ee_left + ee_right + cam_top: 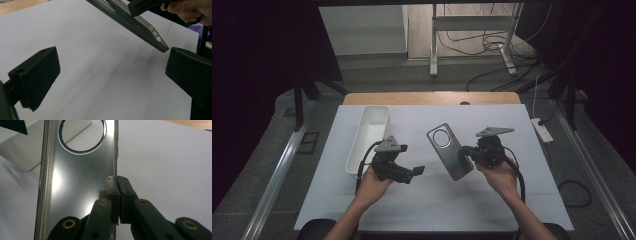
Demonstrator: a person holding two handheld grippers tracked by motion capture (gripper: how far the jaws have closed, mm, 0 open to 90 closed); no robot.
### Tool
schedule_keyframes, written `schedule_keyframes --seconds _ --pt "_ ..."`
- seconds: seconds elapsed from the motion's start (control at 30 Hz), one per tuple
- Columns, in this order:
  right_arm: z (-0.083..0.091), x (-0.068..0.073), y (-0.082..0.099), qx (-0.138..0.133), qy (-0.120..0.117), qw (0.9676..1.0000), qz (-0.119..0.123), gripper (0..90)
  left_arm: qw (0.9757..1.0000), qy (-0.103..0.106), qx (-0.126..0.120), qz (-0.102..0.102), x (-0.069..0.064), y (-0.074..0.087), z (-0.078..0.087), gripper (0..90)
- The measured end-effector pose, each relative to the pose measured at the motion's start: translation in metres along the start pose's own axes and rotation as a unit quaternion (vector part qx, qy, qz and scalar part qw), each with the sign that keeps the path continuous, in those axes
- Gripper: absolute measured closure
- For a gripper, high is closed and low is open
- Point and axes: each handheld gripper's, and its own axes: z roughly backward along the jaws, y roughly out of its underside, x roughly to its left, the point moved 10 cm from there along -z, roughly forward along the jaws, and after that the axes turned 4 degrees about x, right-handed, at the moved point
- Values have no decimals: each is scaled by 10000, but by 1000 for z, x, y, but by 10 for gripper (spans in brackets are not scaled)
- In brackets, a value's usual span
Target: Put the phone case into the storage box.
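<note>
A grey phone case (450,151) with a round camera hole is held above the white table cover (437,200). My right gripper (472,151) is shut on its right edge; in the right gripper view the jaws pinch the thin side wall of the phone case (75,177) at my right gripper (117,178). My left gripper (414,172) sits to the left of the case with its jaws open and nothing between them. In the left gripper view, my left gripper (112,72) points at bare table while the corner of the phone case (140,27) hangs just above its right jaw.
A white rectangular tray (368,137) stands at the left of the table, its corner (27,152) seen beyond the case. A power strip (542,129) lies off the right edge. The wooden table edge (432,98) runs along the back.
</note>
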Motion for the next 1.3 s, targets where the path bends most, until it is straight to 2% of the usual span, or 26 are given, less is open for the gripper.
schedule_keyframes --seconds 0.37,0.53,0.7,0.83,0.93,1.1,1.3 --pt "-6 22 -3 -52 -148 9997 185 885 10000 24 61 -50 -7 1 -10 0" --pt "-7 30 -5 -77 -148 9995 251 885 10000 48 61 5 -7 1 -12 0" --pt "-9 37 -7 -113 -155 9993 308 885 9999 73 90 -24 -10 0 -14 0" --pt "-10 42 -9 -201 -158 9991 334 885 9998 214 53 4 -15 -2 -16 0" --pt "-11 46 -10 -261 -161 9989 344 885 9997 228 66 1 -18 -3 -17 3" --pt "-13 48 -11 -322 -156 9987 361 884 9998 126 145 50 -18 -3 -19 53" --pt "-15 52 -11 -355 -177 9985 377 884 9993 252 180 212 -20 -4 -20 200"
